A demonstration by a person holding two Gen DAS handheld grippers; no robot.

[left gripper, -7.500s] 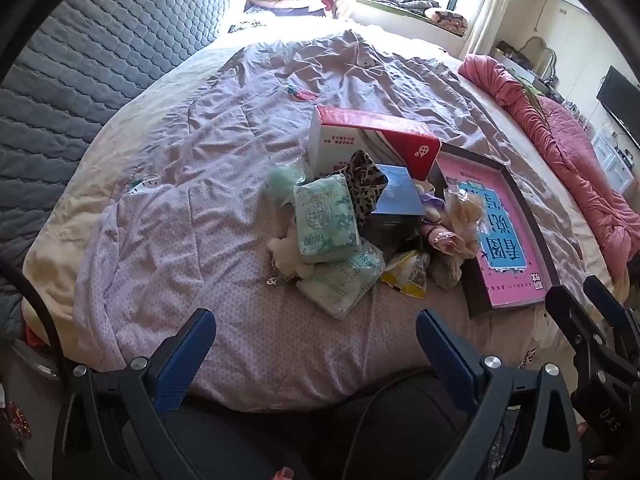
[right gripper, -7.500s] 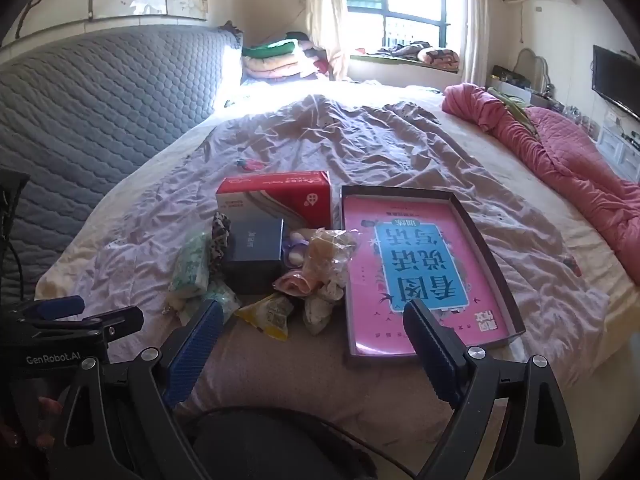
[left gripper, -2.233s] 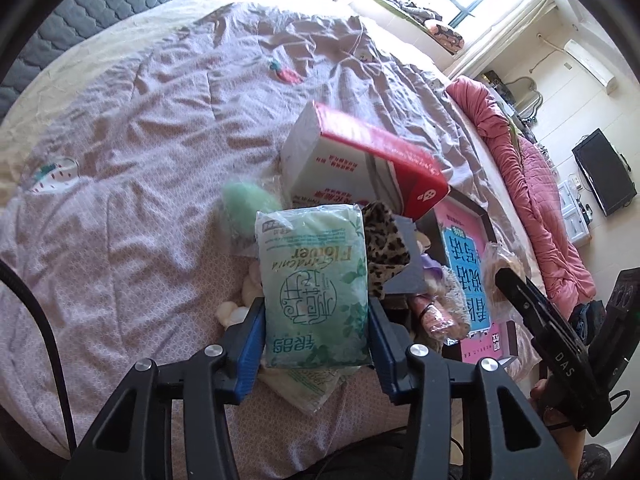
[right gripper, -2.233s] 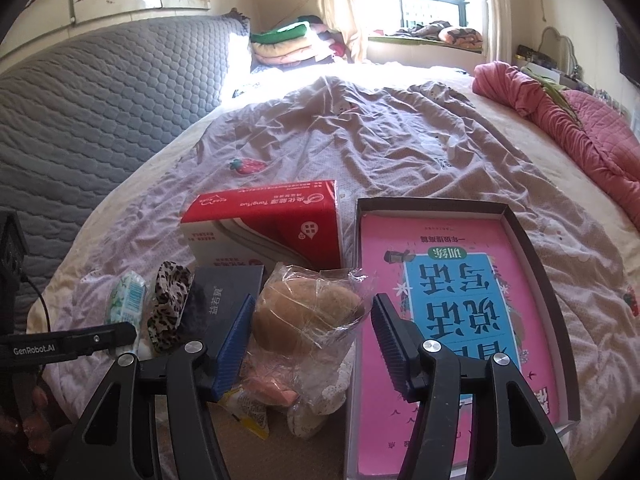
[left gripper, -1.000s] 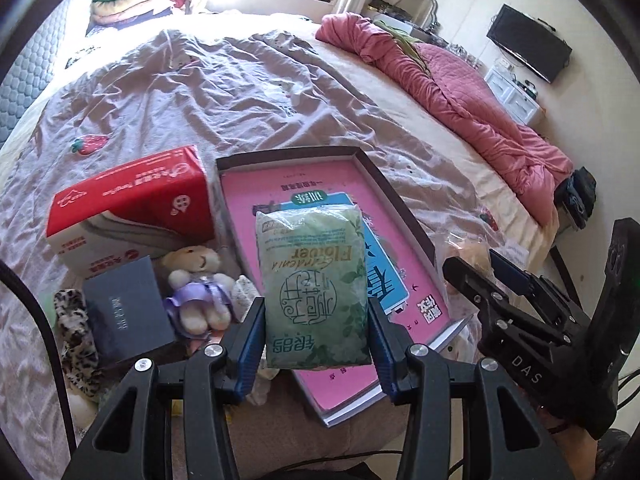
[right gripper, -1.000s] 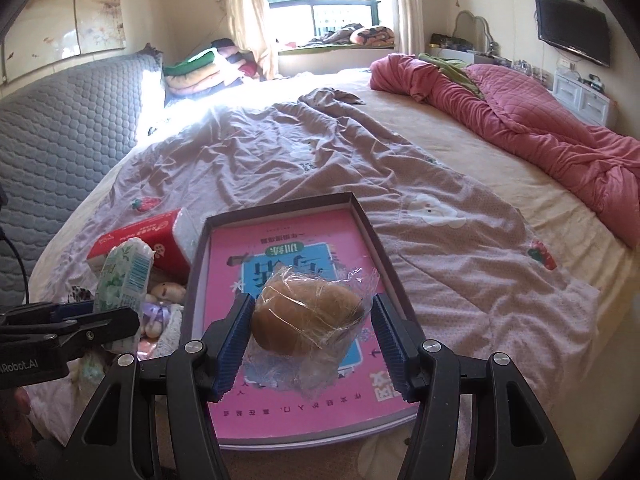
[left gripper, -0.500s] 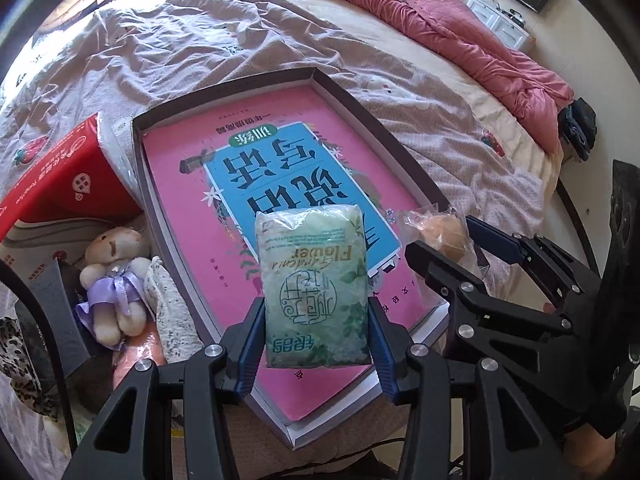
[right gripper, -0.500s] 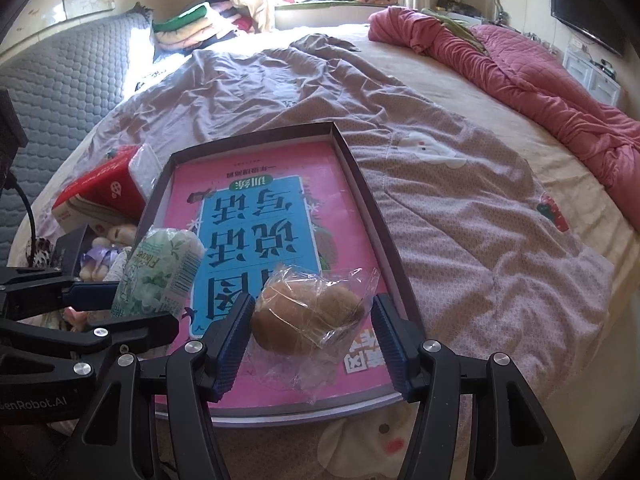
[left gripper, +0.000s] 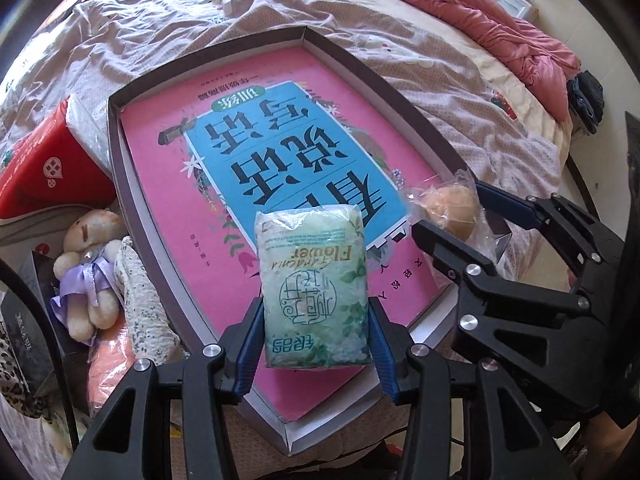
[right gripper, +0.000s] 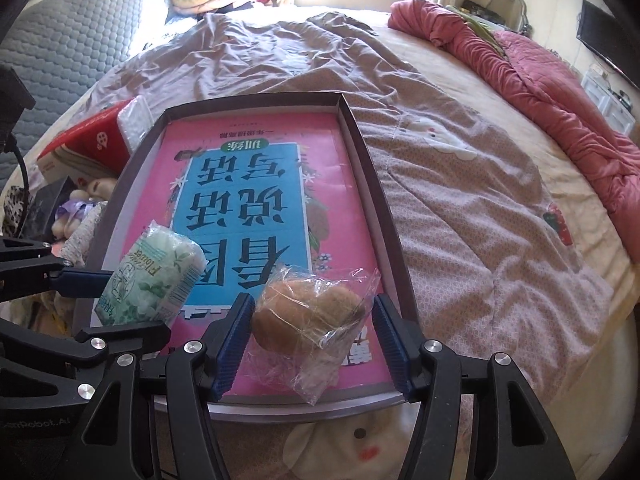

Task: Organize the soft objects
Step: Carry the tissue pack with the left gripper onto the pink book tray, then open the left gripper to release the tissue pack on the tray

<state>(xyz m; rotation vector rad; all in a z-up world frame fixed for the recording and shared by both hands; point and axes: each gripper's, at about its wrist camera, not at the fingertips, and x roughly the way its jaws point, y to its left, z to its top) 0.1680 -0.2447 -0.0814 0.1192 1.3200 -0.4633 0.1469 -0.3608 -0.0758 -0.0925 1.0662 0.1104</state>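
Observation:
My left gripper (left gripper: 314, 344) is shut on a green tissue pack (left gripper: 314, 292) and holds it over the near end of the pink box tray (left gripper: 160, 184). My right gripper (right gripper: 314, 340) is shut on a brown bun in a clear bag (right gripper: 308, 314), held over the tray's (right gripper: 360, 152) near right corner. The tissue pack (right gripper: 152, 280) and the left gripper show at the left in the right wrist view. The bagged bun (left gripper: 450, 210) and the right gripper show at the right in the left wrist view.
Left of the tray lie a red tissue box (left gripper: 44, 168), a small teddy bear (left gripper: 86, 256), a speckled cloth (left gripper: 144, 300), a peach item (left gripper: 112, 376) and a dark box (left gripper: 24, 320). A pink quilt (right gripper: 560, 92) lies at the far right of the bed.
Both grippers have moved closer and lower over the tray's near end, still holding the tissue pack and the bagged bun.

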